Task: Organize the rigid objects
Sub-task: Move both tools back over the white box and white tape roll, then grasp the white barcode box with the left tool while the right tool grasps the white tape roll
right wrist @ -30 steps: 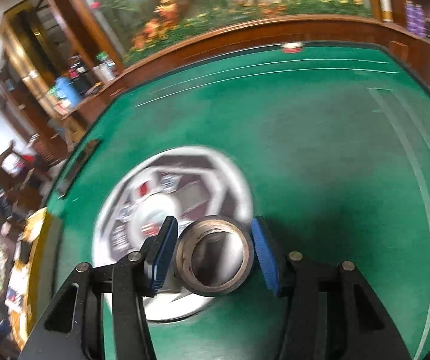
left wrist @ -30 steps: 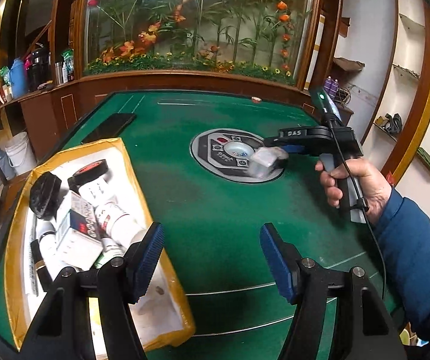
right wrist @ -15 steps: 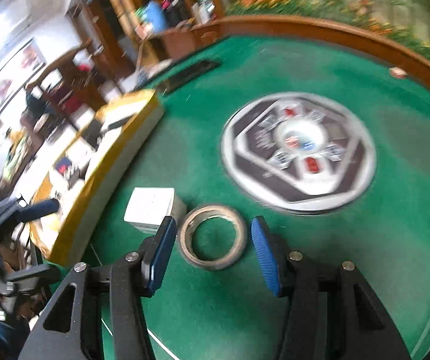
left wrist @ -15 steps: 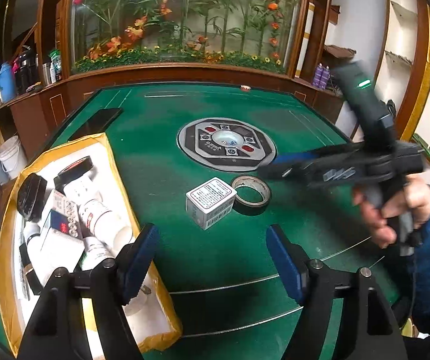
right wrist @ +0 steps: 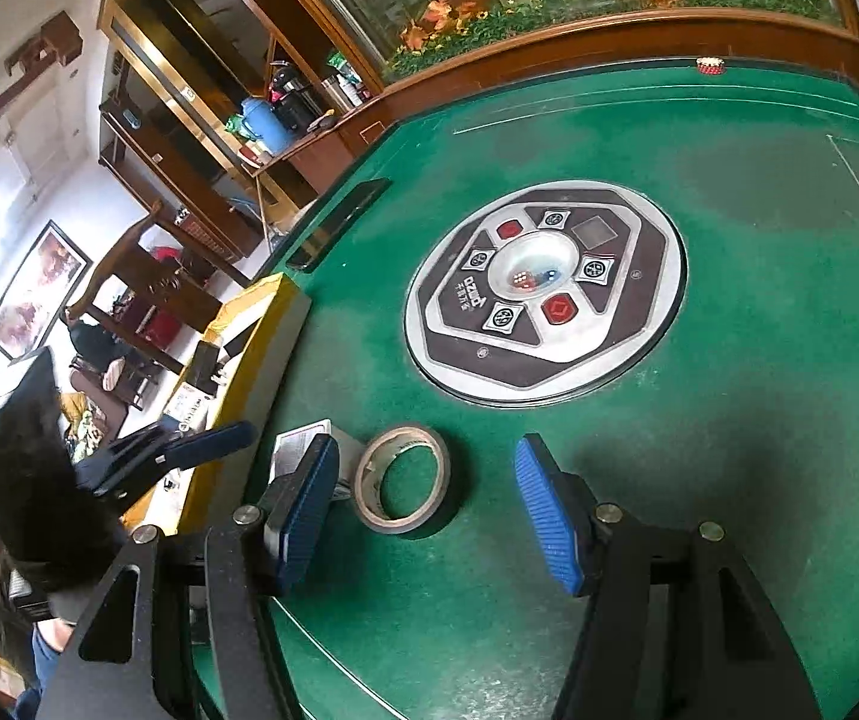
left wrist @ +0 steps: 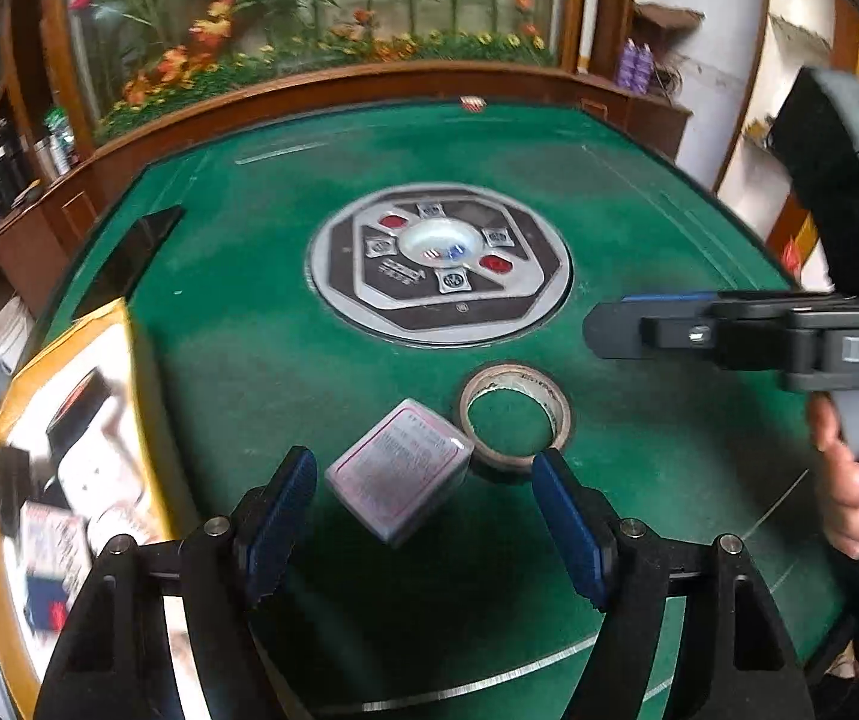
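showing the moment just after a release: your right gripper (right wrist: pixel 426 510) is standing wide with nothing between its blue pads, and the tape roll (right wrist: pixel 404 480) that it was carrying 1 second ago is now lying flat on the green table (right wrist: pixel 759 420), nearer the left pad and apart from both. the small white box (left wrist: pixel 398 476) is lying beside the roll, seemingly touching it at 1 corner, though the blur in the left wrist view is leaving that uncertain. in the same view the tape roll (left wrist: pixel 515 408) is sitting just in front of the octagonal centre console (left wrist: pixel 438 267), and the right gripper (left wrist: pixel 639 330) is hanging above and to the right of it, held side-on.

your left gripper (left wrist: pixel 423 507) is also standing wide and empty, and it is now framing the box between its pads, closer than half a second ago, without contact yet.

the yellow-edged tray (left wrist: pixel 0 420) at the left edge of the table is holding several blurred packets and containers. judging from this layout, 2 rigid items are now waiting in the open within reach of the tray, so the next step is probably a grasp on the box by the left gripper. the adjacent roll is likely to be nudged if the right-hand pad is closing carelessly.
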A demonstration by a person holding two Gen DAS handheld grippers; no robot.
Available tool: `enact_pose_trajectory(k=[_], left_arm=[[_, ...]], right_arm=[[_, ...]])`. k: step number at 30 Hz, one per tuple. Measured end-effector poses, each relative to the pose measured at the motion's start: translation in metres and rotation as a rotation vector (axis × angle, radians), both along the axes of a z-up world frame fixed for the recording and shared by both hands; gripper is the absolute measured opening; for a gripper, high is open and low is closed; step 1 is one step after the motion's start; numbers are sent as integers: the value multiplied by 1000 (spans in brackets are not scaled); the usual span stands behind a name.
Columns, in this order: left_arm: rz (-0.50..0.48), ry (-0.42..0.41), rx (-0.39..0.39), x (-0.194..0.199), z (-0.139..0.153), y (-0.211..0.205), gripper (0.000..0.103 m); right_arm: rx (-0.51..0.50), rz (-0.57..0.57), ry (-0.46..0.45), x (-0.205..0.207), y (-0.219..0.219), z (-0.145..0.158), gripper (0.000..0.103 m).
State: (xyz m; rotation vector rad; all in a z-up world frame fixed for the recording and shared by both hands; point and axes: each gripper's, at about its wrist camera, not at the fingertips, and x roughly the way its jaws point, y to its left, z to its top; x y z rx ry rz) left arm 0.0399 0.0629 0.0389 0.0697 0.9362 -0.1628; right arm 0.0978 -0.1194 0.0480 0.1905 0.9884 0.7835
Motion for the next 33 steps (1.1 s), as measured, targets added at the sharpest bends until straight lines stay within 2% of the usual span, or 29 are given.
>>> enact_pose_trajectory(k=[3,4,5,6,8,12,19,22,24,27,31,33], left_arm=[[-5,1,20,4,-4,-4,78],[8,-3,36,3,-4,-6,73],[24,-9,48,2,-4,-6,57],[37,-20,58,0,-2,-6,58],[35,-25,9,-4,-1,-2,57],[33,-41,-13,-21,0,-6,57],[-18,-28,47,-22,-1,-24,59],[-12,-17,47,-15,-3,-26,66],[-3,-18,60,-12,-5,-28,66],[-7,-25,65,-13,-7,-34,77],[22,-52,67,-13,-10,-36,78],[59,-57,79,-12,-11,-32,72]], right_arm=[[4,5,-6,-2,1,2,61],[3,2,-10,-2,1,3,61],[1,2,-15,-3,2,4,61],[-3,4,-25,-5,2,5,61],[-11,3,-35,-6,4,6,61],[-17,4,-43,-6,5,6,61],[-37,0,-62,-7,8,6,61],[-39,-2,-65,-7,9,6,61],[-42,1,-60,-7,10,5,61],[-51,12,-61,-9,13,3,61],[-49,14,-70,-10,14,4,61],[-49,11,-74,-10,13,5,61]])
